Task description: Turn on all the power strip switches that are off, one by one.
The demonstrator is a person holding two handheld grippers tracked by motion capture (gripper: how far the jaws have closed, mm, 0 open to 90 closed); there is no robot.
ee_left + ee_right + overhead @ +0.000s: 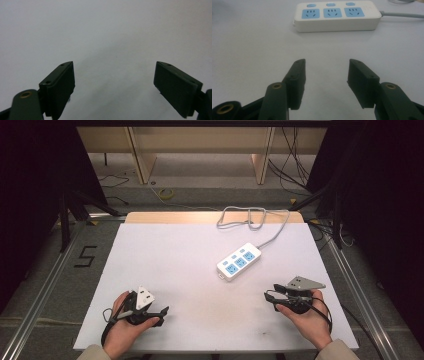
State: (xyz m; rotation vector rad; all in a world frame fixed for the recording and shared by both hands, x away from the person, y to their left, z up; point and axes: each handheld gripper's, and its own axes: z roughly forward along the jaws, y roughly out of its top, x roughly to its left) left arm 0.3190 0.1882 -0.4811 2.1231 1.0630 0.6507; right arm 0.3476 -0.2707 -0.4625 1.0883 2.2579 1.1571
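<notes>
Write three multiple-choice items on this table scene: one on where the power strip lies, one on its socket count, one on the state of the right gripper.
1. The power strip lies
A. between the right gripper's fingers
B. on the white table, apart from both grippers
C. on the floor

2. How many blue sockets does it have?
A. two
B. three
C. five

3. The right gripper is
A. open, holding nothing
B. shut on the strip
C. shut on the cord

Key: 1 B, since bare table separates it from both grippers; 2 B, since the right gripper view shows three blue faces in a row; 3 A, since its fingers stand apart over bare table.
</notes>
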